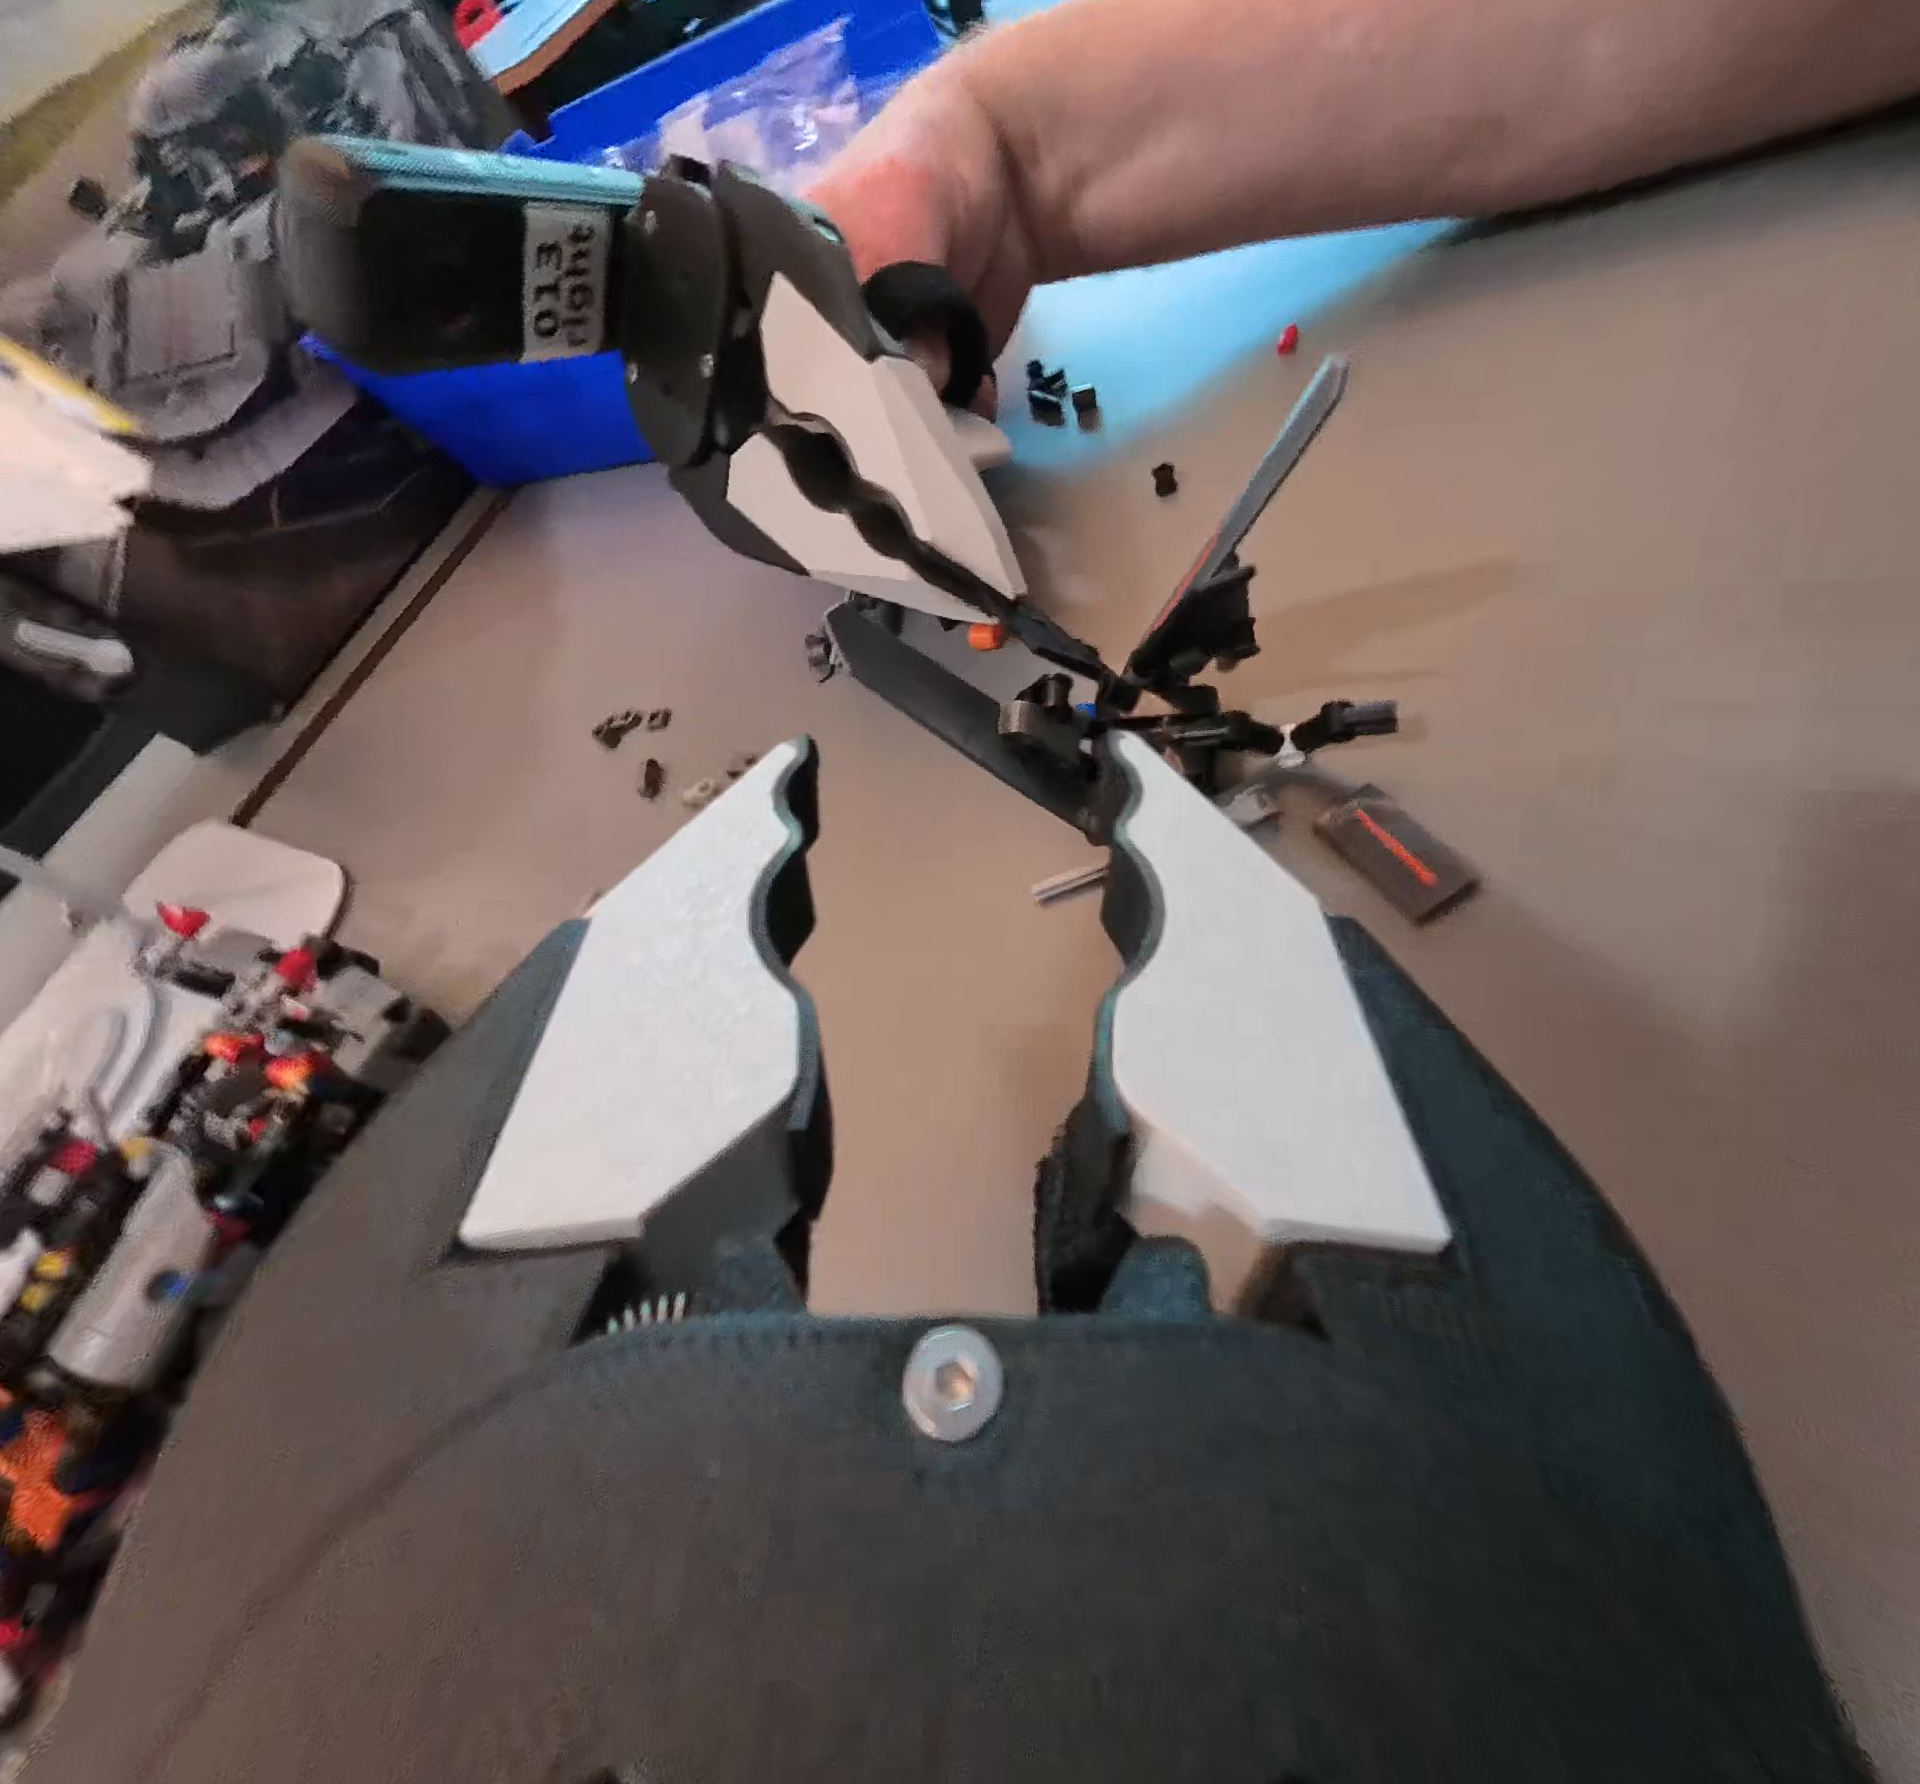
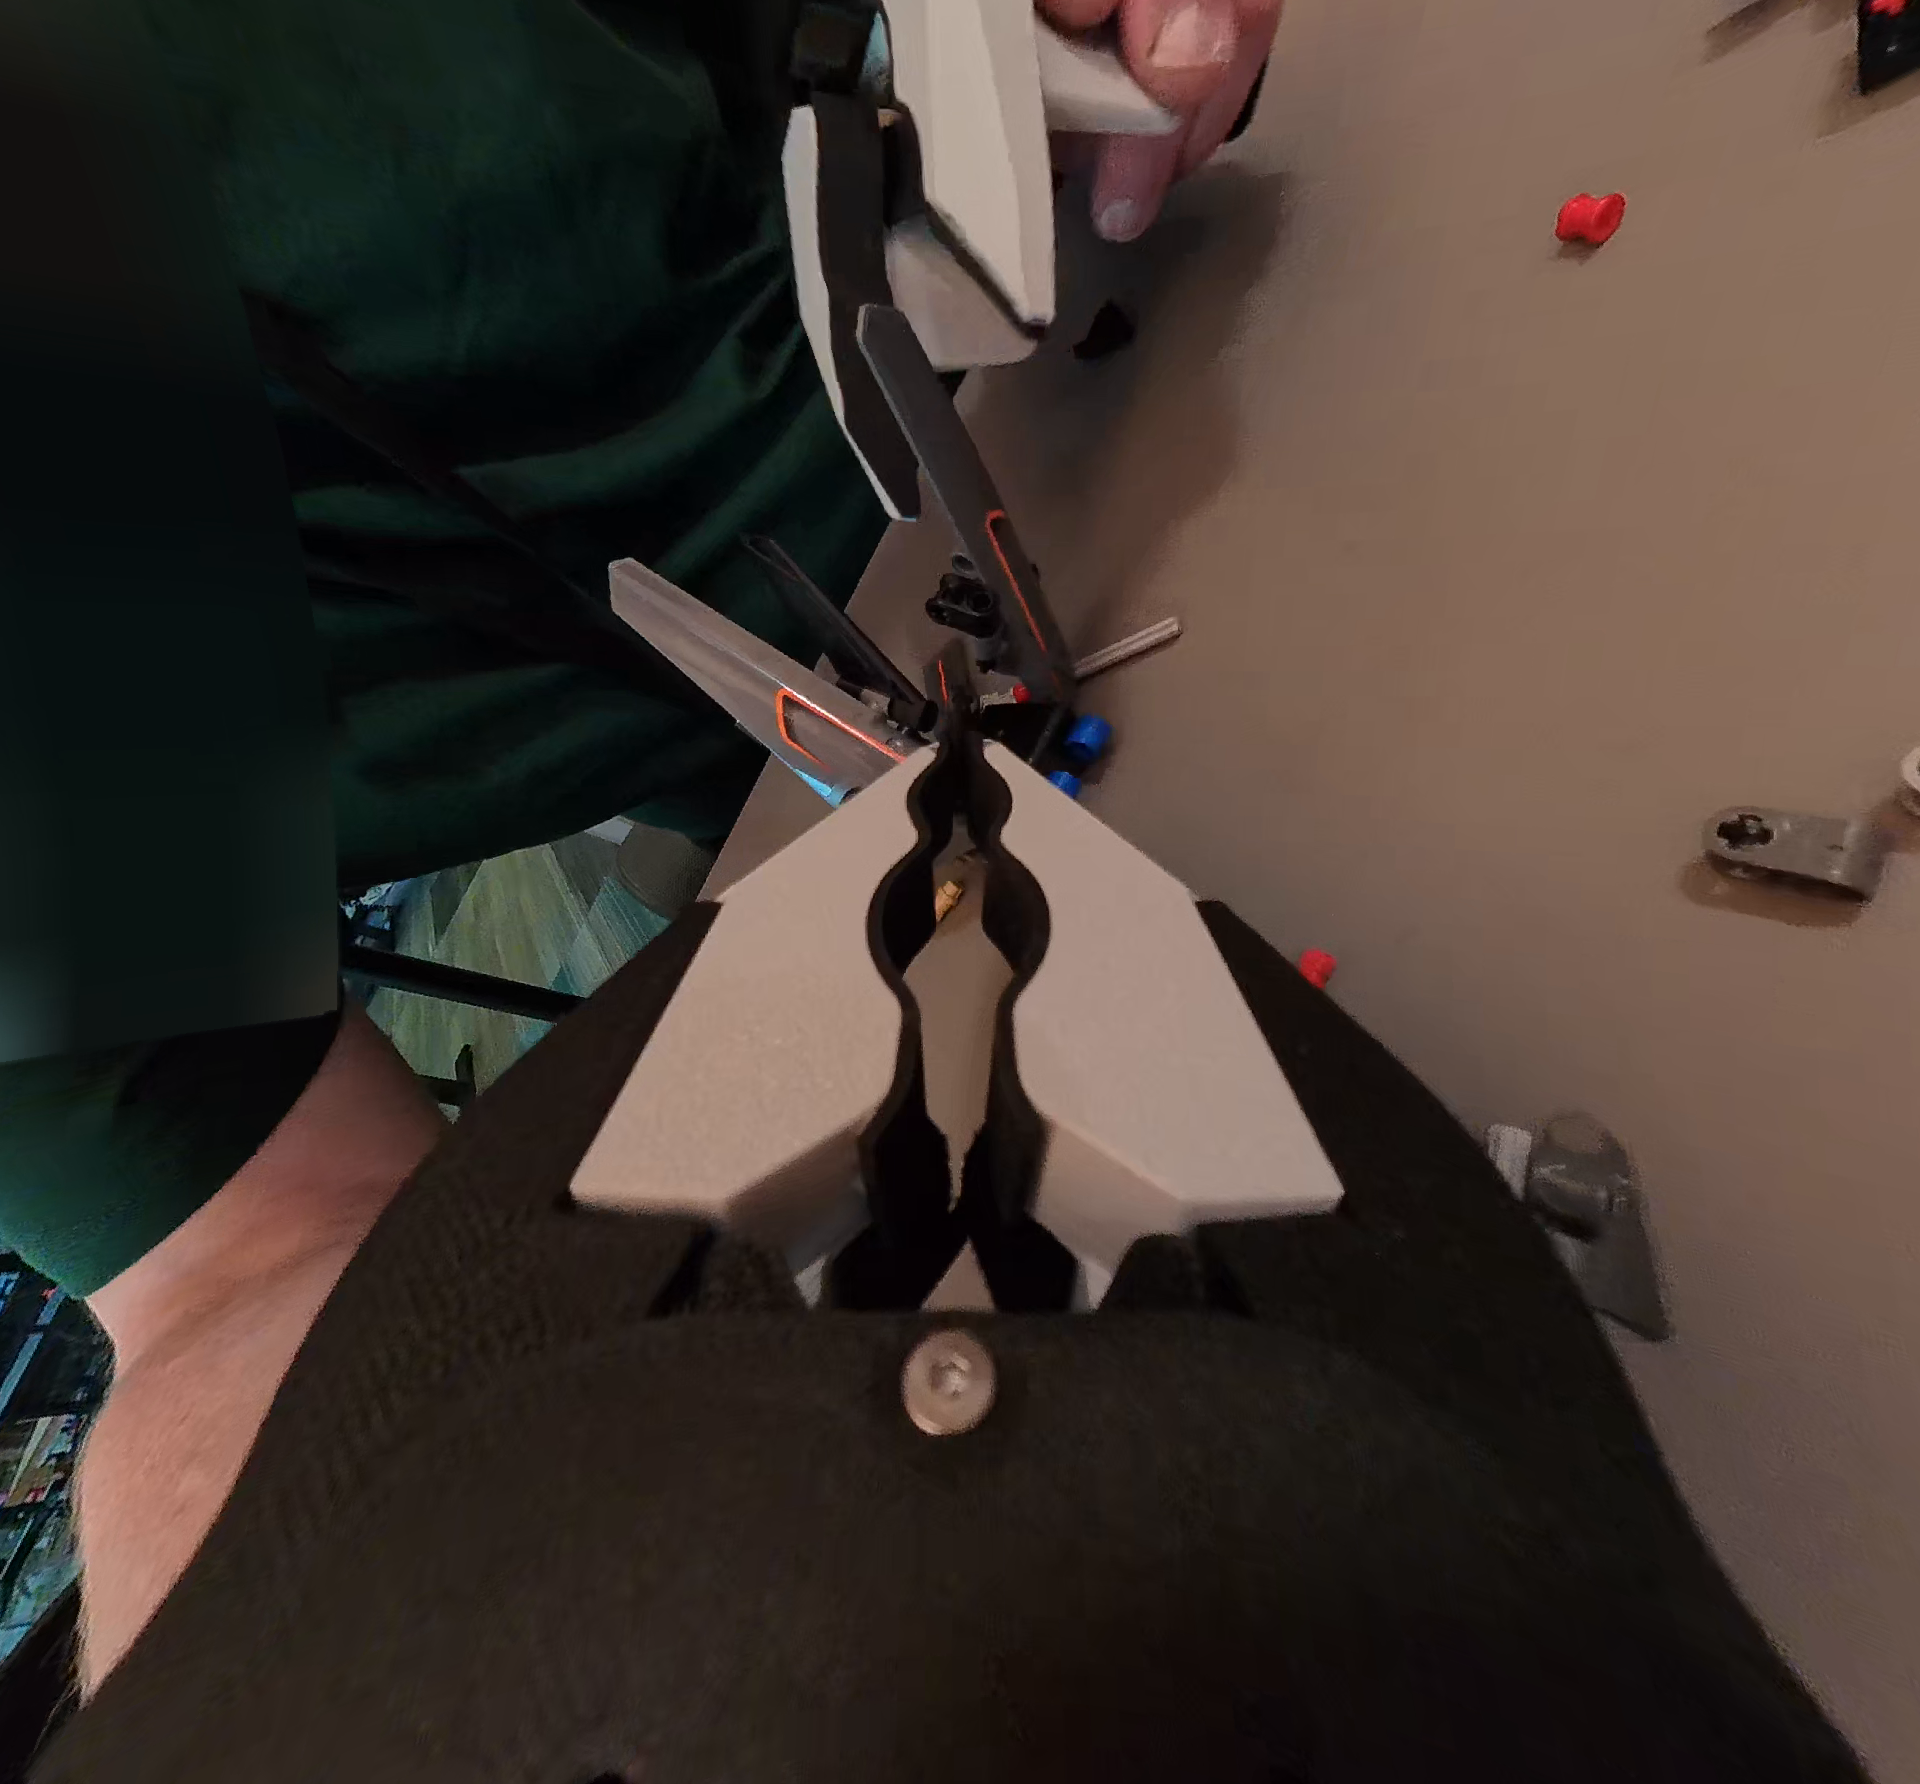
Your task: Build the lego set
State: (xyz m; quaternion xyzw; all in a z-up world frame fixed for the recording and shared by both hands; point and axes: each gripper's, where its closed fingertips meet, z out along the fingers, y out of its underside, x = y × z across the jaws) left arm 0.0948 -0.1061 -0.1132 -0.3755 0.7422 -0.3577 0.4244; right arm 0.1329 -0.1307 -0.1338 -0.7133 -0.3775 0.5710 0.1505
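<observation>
Lego assembly [image 1: 1164,711] gripped mid-build on the tan counter [image 1: 1558,591].
Right hand-held gripper [image 2: 958,747] has its tips pinched tight on a dark piece at the hub of the model, where grey blades with orange trim fan outward. Left hand-held gripper [image 1: 961,758] is spread wide and holds nothing, one finger just beside the model. Loose red pin [image 2: 1590,217] lies well apart.
</observation>
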